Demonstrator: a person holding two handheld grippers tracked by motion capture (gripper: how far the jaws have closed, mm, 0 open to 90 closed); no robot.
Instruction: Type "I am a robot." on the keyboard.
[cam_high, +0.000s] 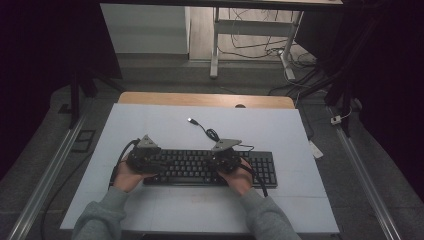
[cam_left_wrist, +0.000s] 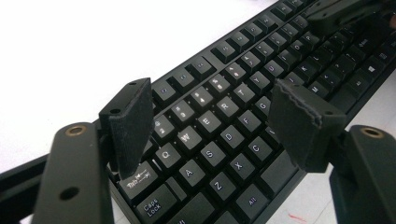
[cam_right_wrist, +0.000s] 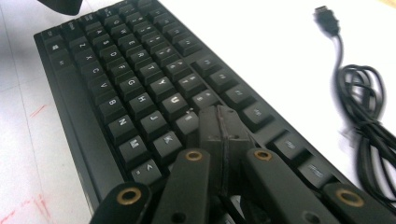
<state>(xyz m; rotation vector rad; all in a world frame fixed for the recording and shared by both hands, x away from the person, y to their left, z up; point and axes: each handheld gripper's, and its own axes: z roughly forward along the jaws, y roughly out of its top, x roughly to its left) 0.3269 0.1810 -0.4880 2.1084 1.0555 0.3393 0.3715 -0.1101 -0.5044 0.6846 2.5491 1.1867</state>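
Keyboard (cam_high: 210, 167) lies on the desk (cam_high: 150, 125), under both sets of fingers. Left gripper (cam_left_wrist: 212, 121): fingers spread wide, nothing held, poised over the Q–C keys. Right gripper (cam_right_wrist: 219, 128): fingers closed together, empty, tip on or just above the keys near K. Risk: closed tip is broad against one key and may press two. Cable (cam_right_wrist: 362, 102) beside right fingers could snag.

place: lab | signs: rail frame (cam_high: 47, 165), floor cables (cam_high: 260, 47), desk legs (cam_high: 215, 45)
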